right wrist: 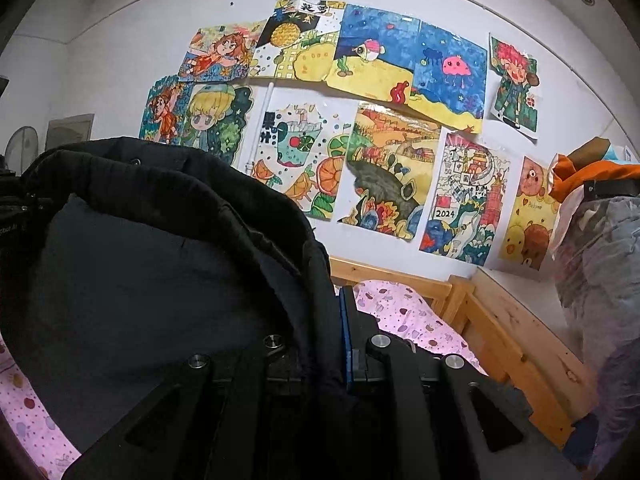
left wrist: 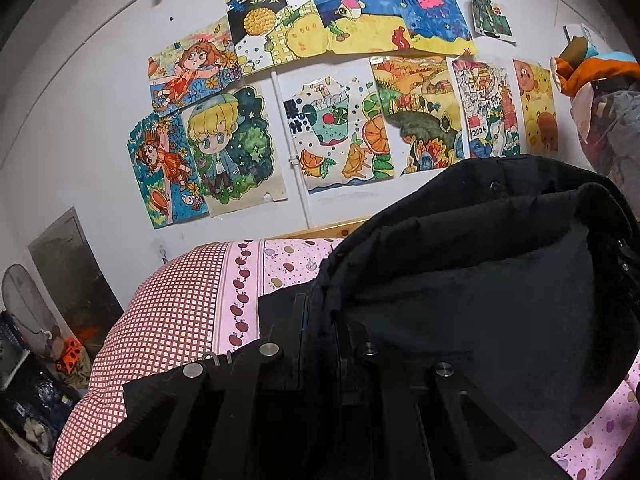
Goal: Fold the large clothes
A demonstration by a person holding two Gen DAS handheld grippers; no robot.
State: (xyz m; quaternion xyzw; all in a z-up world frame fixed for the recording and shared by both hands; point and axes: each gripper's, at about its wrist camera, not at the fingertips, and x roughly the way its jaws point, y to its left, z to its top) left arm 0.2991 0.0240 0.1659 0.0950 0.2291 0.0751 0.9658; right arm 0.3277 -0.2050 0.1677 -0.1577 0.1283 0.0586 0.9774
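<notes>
A large black padded jacket (left wrist: 480, 264) with a dark grey lining is held up above the bed. My left gripper (left wrist: 320, 320) is shut on its left edge, with the cloth pinched between the jaws. In the right wrist view the same jacket (right wrist: 152, 248) fills the left half, and my right gripper (right wrist: 334, 320) is shut on its right edge. The jacket hangs spread between the two grippers, with its lining facing the cameras and its collar arched at the top.
Under the jacket lies a bed with a pink apple-print sheet (left wrist: 276, 264) and a red checked pillow (left wrist: 172, 320). A wooden bed frame (right wrist: 500, 320) runs at the right. Children's drawings (right wrist: 380, 92) cover the white wall. A stuffed clear bag (right wrist: 600, 256) stands at the far right.
</notes>
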